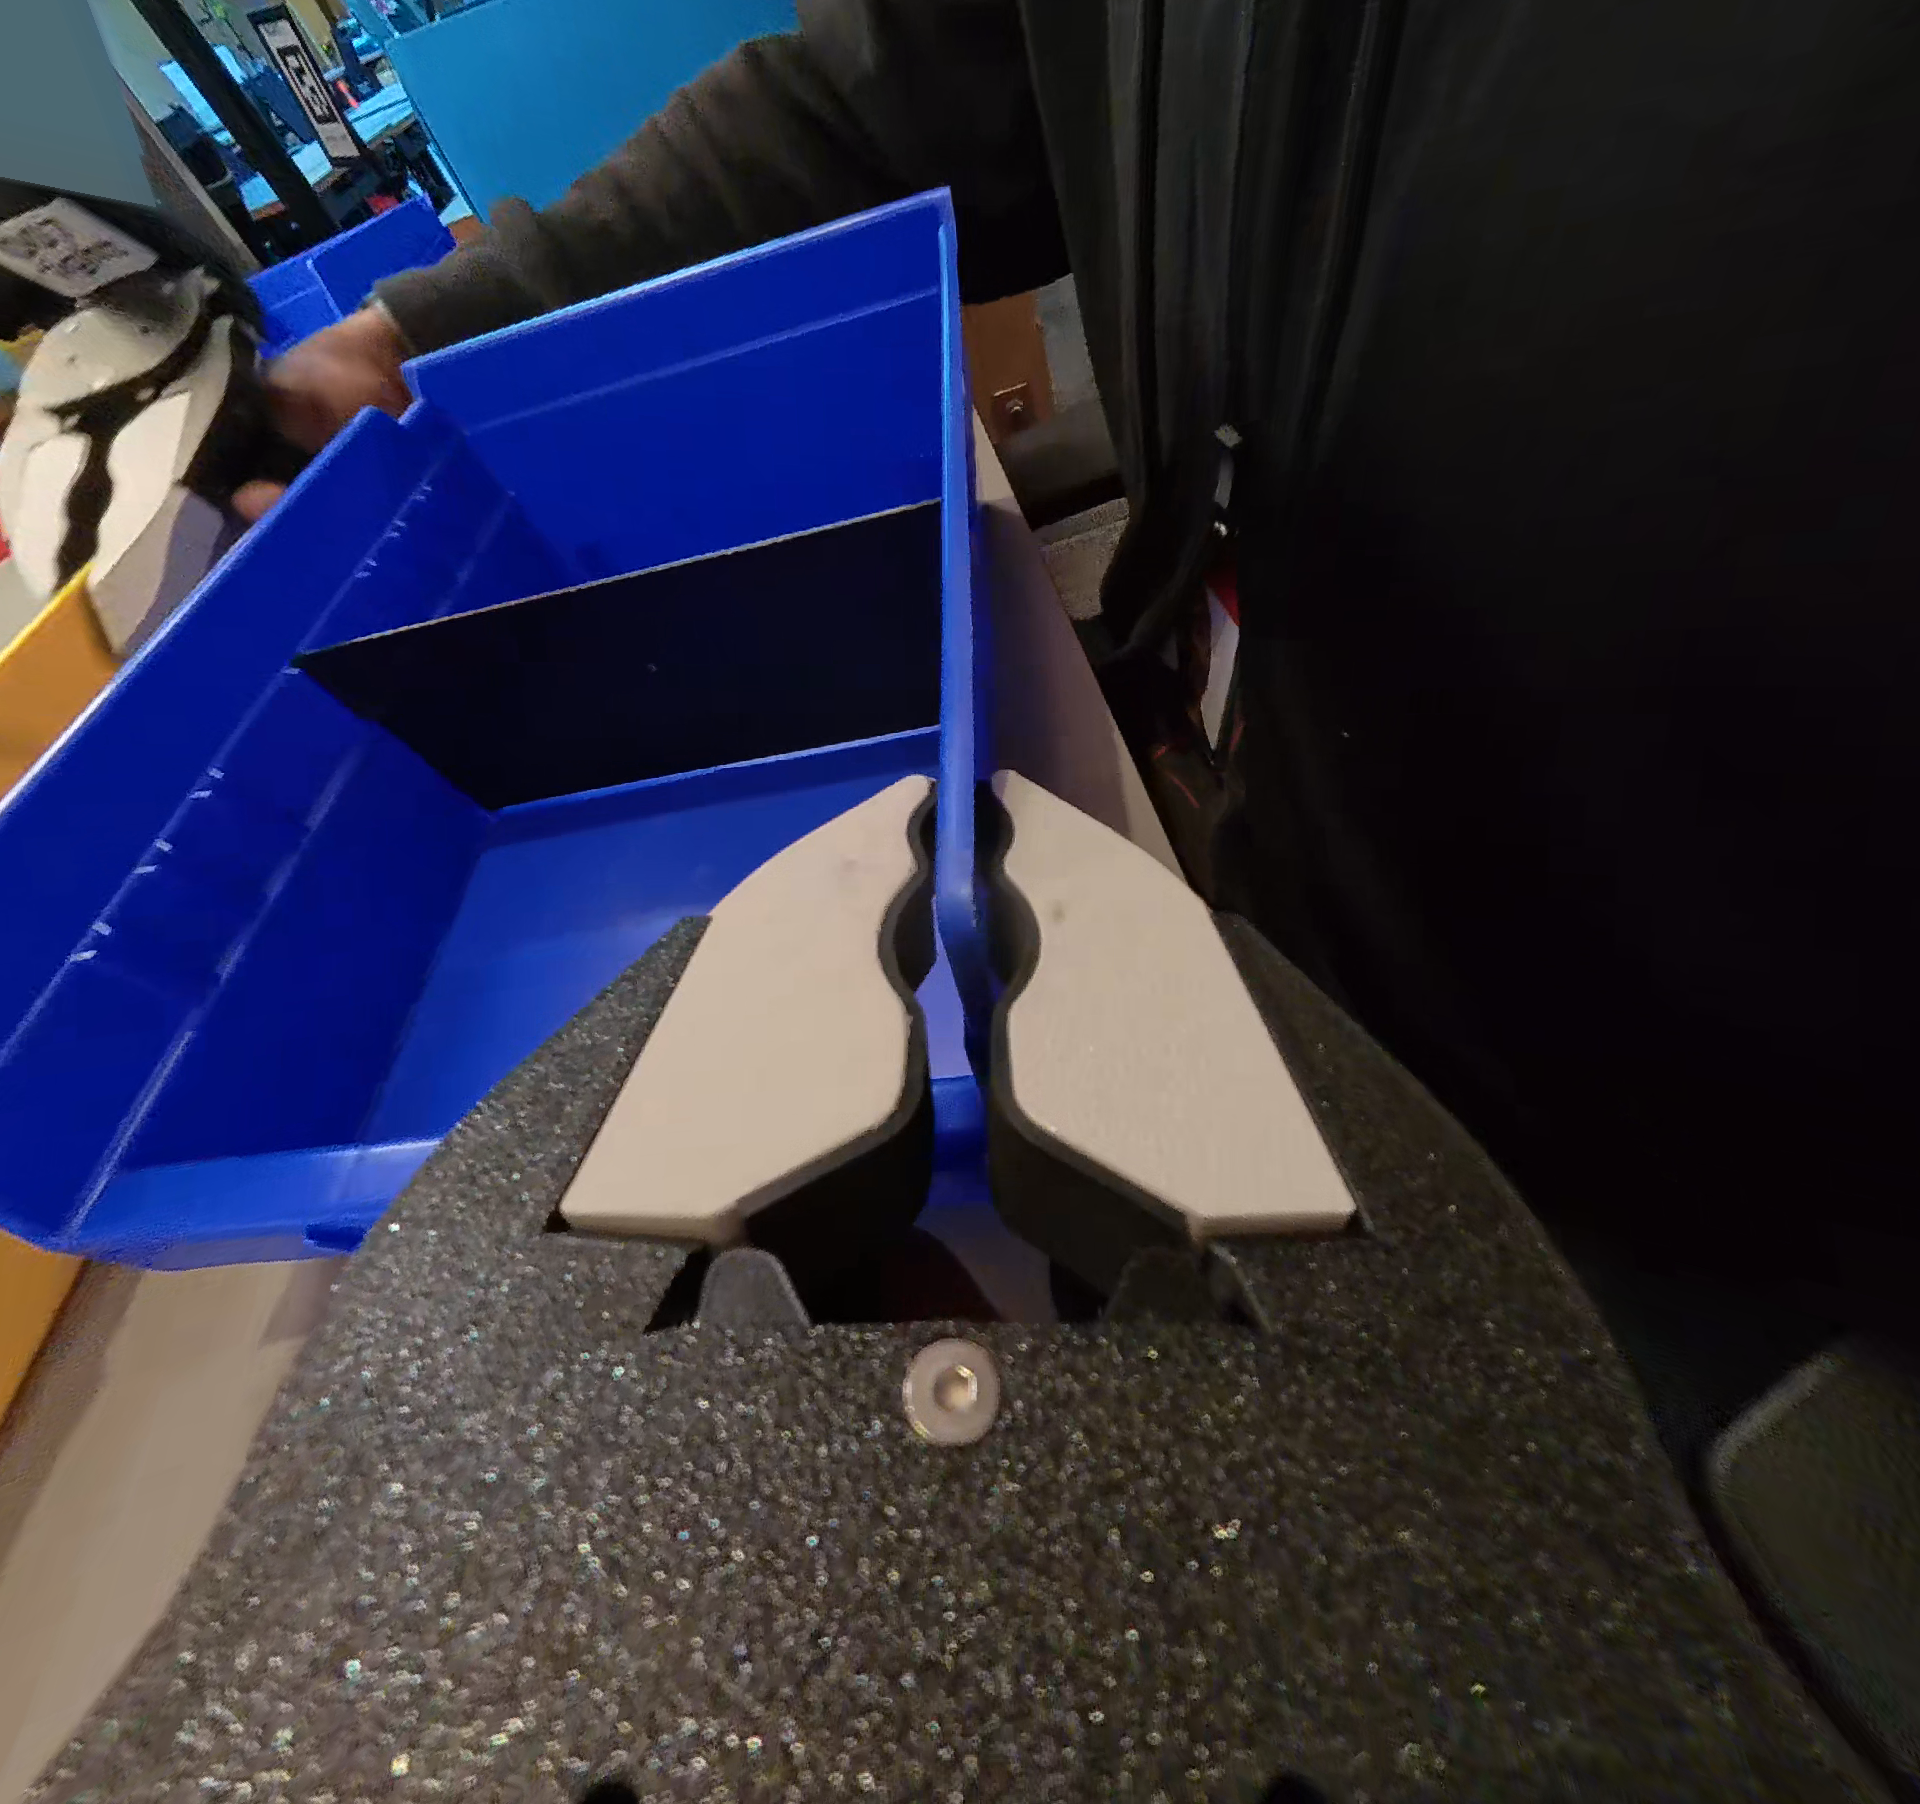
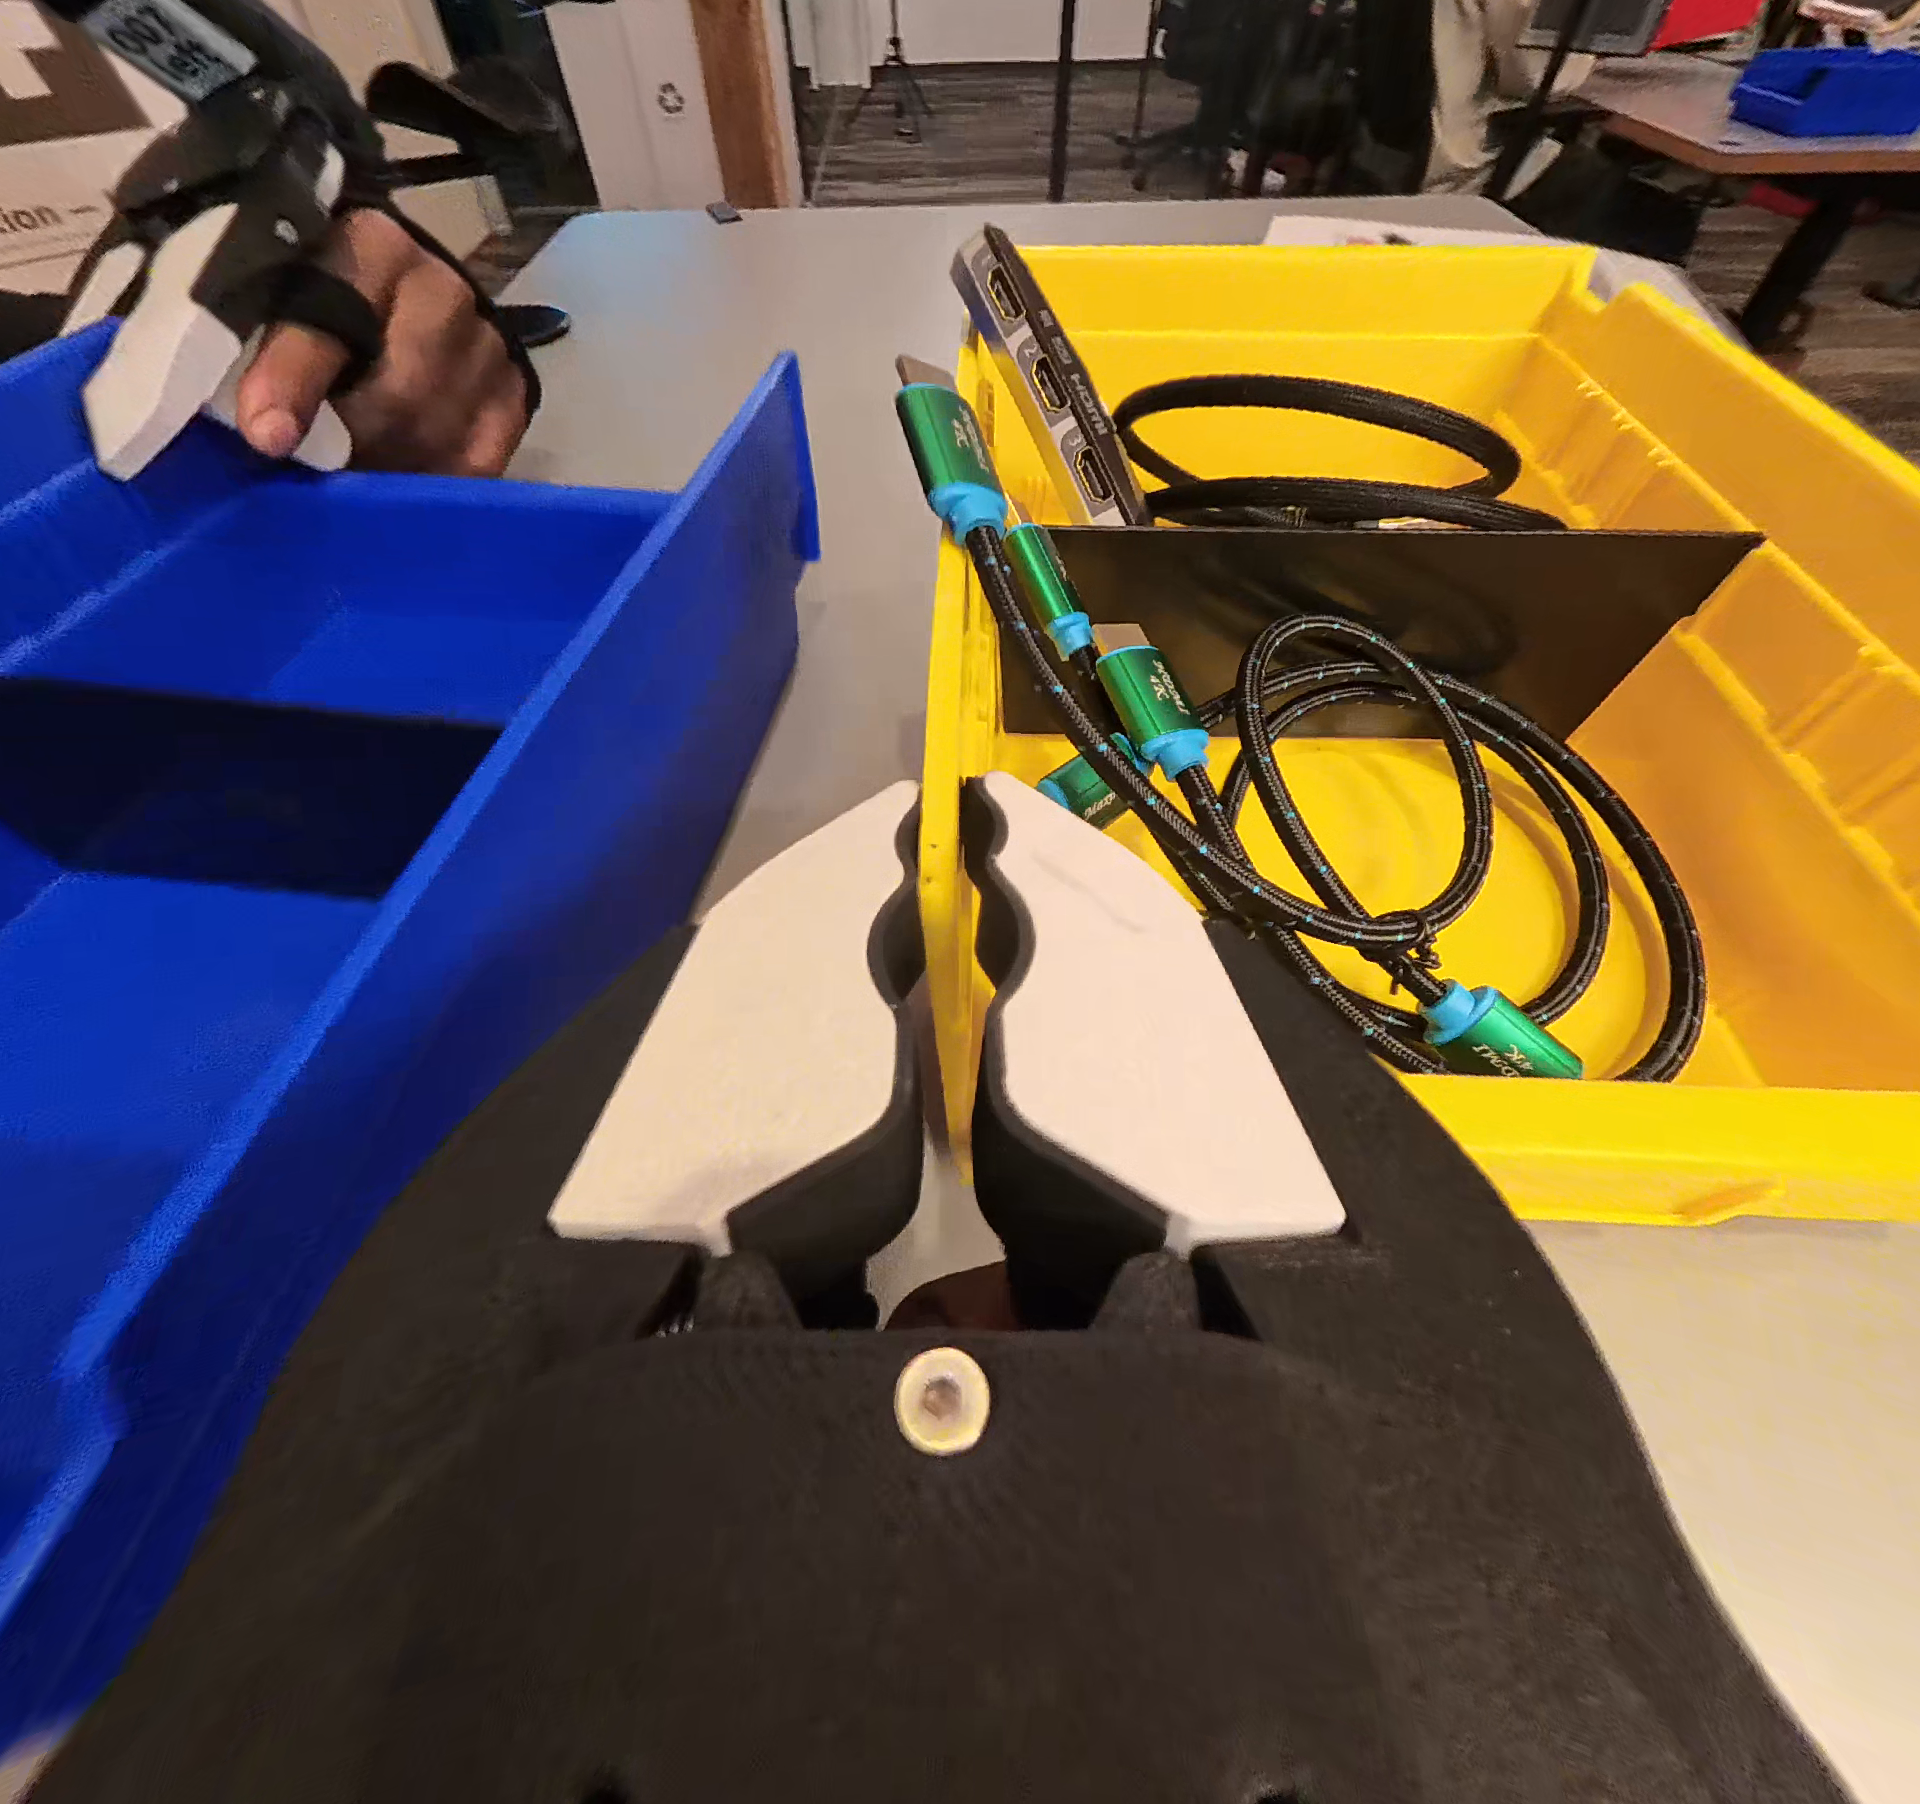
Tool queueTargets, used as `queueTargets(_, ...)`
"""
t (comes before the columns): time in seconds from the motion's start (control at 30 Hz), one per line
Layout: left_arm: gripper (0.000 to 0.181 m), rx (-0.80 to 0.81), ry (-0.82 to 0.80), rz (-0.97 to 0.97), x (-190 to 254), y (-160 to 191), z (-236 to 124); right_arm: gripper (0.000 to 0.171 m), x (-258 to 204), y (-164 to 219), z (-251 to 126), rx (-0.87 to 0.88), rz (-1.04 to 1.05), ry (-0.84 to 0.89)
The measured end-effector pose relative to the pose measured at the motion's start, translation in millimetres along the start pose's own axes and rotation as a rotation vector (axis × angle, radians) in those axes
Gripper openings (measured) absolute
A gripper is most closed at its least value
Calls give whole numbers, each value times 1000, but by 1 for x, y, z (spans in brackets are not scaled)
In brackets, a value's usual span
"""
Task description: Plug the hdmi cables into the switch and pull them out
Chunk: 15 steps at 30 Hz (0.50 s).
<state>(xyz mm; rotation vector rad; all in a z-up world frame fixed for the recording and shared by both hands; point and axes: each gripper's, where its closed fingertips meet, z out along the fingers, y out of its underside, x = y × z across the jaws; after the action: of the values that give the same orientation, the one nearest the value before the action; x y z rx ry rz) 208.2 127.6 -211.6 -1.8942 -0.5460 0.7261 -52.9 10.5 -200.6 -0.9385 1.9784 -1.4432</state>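
My left gripper (image 1: 961, 804) is shut on the right side wall of an empty blue bin (image 1: 260, 819) with a black divider (image 1: 675, 653). My right gripper (image 2: 943, 804) is shut on the left wall of a yellow bin (image 2: 1662, 1162). In that bin a grey HDMI switch (image 2: 1049, 383) leans on the left wall behind a black divider (image 2: 1455, 611). Braided black cables (image 2: 1621, 881) with green plugs (image 2: 945, 445) lie coiled in front, some plugs resting over the wall. The right wrist view shows the blue bin (image 2: 623, 715) to the left, with the left gripper (image 2: 223, 450) on its far wall.
Both bins sit side by side on a grey table (image 2: 727, 300). A person in dark clothing (image 1: 1455, 507) stands close on the right of the left wrist view. The right gripper (image 1: 78, 549) shows at its far left. Another blue bin (image 2: 1829, 102) sits on a far table. My hands' fingertips stand some 30 cm from each other.
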Motion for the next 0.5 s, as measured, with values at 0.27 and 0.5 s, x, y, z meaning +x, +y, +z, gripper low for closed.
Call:
queueTargets(0.27, 13, 52, 7, -77, 2, -13, 11, 25, -9, -31, 12, -20, -37, -41)
queueTargets(0.5, 27, 219, -355, -157, -79, -53, -69, 39, -14, -70, -60, -39, 105, 169)
